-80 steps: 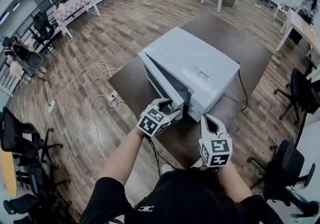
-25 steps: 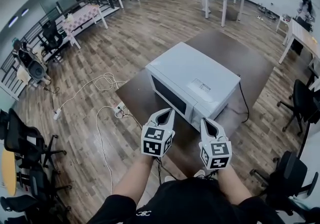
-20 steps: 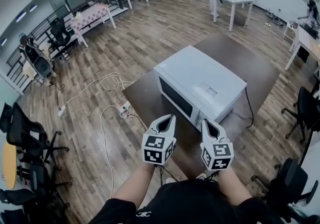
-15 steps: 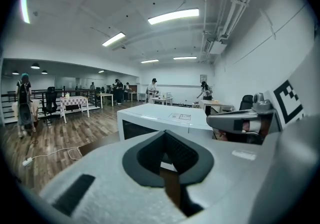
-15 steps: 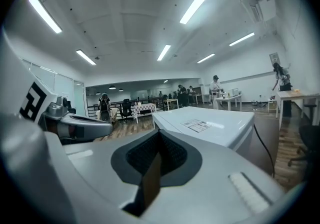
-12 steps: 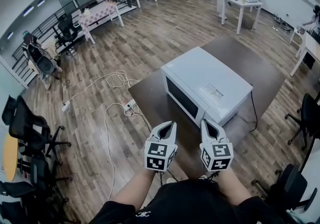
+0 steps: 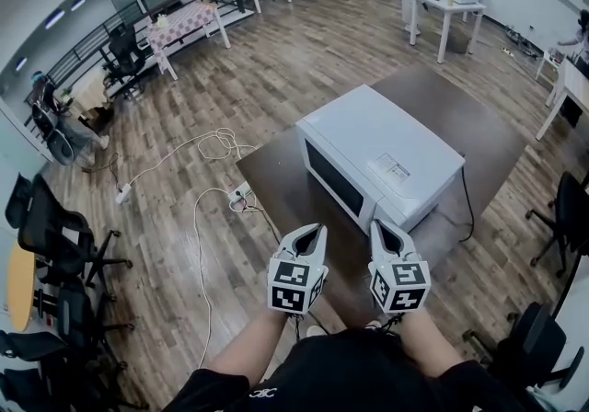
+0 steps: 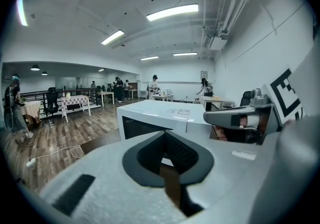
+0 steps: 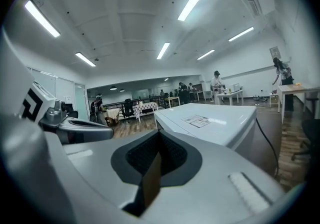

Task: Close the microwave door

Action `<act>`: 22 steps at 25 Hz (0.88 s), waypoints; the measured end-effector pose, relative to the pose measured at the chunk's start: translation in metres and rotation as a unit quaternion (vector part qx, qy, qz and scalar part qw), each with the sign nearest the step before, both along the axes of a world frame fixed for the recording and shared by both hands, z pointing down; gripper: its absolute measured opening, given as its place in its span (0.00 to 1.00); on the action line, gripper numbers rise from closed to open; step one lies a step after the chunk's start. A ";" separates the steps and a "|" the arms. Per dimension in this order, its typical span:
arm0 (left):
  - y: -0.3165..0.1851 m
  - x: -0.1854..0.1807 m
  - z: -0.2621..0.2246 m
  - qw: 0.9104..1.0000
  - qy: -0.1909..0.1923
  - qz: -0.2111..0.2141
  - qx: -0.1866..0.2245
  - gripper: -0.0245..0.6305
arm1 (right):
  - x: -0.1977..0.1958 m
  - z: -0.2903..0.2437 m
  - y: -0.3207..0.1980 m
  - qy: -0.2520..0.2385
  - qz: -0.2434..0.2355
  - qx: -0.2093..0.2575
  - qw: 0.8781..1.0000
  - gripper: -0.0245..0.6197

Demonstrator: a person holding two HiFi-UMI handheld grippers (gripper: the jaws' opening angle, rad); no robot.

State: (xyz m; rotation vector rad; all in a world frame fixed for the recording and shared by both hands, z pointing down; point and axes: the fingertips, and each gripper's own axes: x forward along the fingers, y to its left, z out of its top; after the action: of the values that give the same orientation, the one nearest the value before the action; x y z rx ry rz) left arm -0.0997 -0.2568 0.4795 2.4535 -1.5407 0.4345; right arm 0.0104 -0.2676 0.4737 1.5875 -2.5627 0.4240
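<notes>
Over the dark tabletop [image 7: 276,171], as the head view showed it, the microwave [image 7: 382,148] sat near the middle with its front turned toward the tabletop edge nearest me. Its door [image 7: 333,182] lay flush with the rest of that front, with no gap along it, so I judged the closing done. My left gripper [image 7: 315,229] and my right gripper [image 7: 377,225] hung side by side above that near edge. Both were short of the microwave and touched nothing.

Along the left gripper view, my jaws were pressed together with nothing between them. Beyond them the microwave's front made one even face, with no door leaf standing out from it. The right gripper showed at the picture's right side, apart from the microwave.

Along the right gripper view, those jaws were likewise together and empty. The microwave's top and near corner stood ahead of them, and nothing swung out from its front.

Nothing of the task looked left to me, except perhaps drawing both grippers clear, if that was wanted at all.
</notes>
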 end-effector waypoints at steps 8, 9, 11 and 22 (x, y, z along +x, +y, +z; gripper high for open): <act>0.002 0.008 0.005 1.000 -0.004 0.003 -0.003 0.05 | 0.007 0.003 0.002 0.002 0.004 -0.001 1.000 0.05; 0.002 0.008 0.006 1.000 -0.004 0.003 -0.004 0.05 | 0.007 0.003 0.002 0.002 0.004 -0.001 1.000 0.05; 0.002 0.009 0.007 1.000 -0.005 0.004 -0.006 0.05 | 0.008 0.004 0.002 0.002 0.005 -0.002 1.000 0.05; -0.007 0.010 0.005 1.000 -0.017 0.004 -0.001 0.05 | 0.014 0.004 0.000 0.001 0.003 -0.002 1.000 0.05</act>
State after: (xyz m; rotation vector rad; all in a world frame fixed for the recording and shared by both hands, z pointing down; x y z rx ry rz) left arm -0.0900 -0.2637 0.4844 2.4636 -1.5433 0.4820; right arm 0.0248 -0.2677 0.4780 1.5927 -2.5546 0.4278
